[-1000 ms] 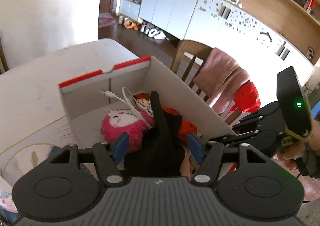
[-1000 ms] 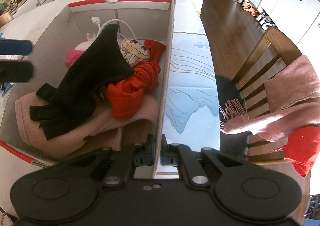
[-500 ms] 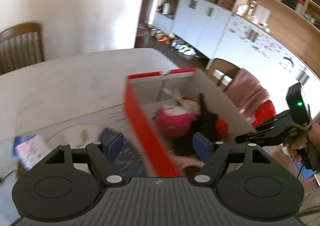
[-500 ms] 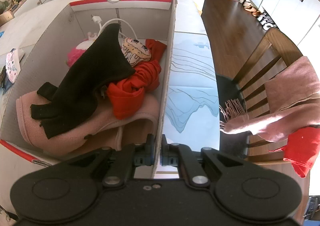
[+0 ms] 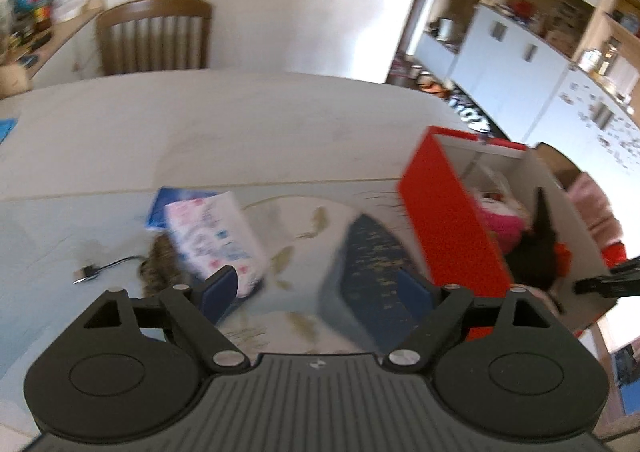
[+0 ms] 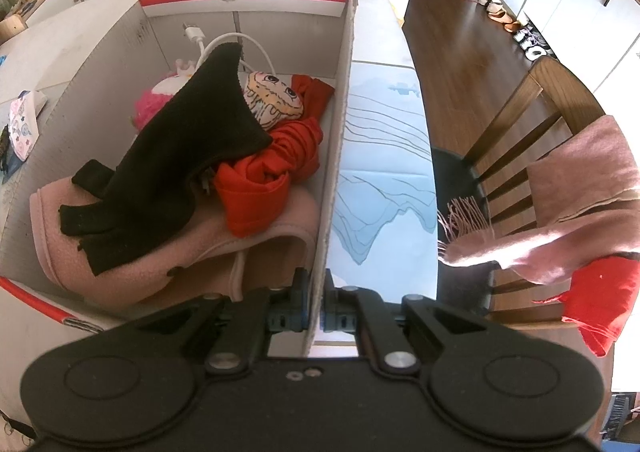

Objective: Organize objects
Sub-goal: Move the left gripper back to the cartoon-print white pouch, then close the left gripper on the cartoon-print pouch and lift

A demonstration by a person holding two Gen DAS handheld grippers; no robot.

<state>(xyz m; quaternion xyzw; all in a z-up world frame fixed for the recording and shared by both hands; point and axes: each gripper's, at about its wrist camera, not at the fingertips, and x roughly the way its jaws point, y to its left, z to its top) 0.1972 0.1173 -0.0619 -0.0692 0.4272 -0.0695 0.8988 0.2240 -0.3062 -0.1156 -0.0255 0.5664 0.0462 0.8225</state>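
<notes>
- Over on the right, the right gripper (image 6: 316, 306) is pinched shut on the side wall of the cardboard box (image 6: 339, 156), one finger inside the box and one outside, near the wall's close end.
- Inside the box a black fleece garment (image 6: 176, 164) is draped across the heap, lying over a pink fleece piece (image 6: 132, 272) at the near end and partly over an orange-red cloth (image 6: 272, 172).
- Poking out from under the black garment's far edge is a cartoon-face plush (image 6: 272, 100); a pink furry toy (image 6: 150, 104) sits beside it towards the far left corner, and a white charging cable (image 6: 224, 42) loops against the far wall.
- Just outside the gripped wall, the white table carries a pale blue mat (image 6: 380, 172) with line drawings.
- Beyond the table edge, a wooden chair (image 6: 532, 120) has a pink fringed scarf (image 6: 560, 212) and a red cloth (image 6: 600, 292) hung over it.
- Off to the other side, the left gripper (image 5: 316, 292) hangs wide open above the table with nothing between its blue pads (image 5: 218, 290); the picture is blurred.
- Ahead of it lie a patterned white pouch (image 5: 216, 236), a dark blue patterned item (image 5: 368, 276) beside the box's red outer face (image 5: 444, 220), and a small black cable (image 5: 108, 268) further left.
</notes>
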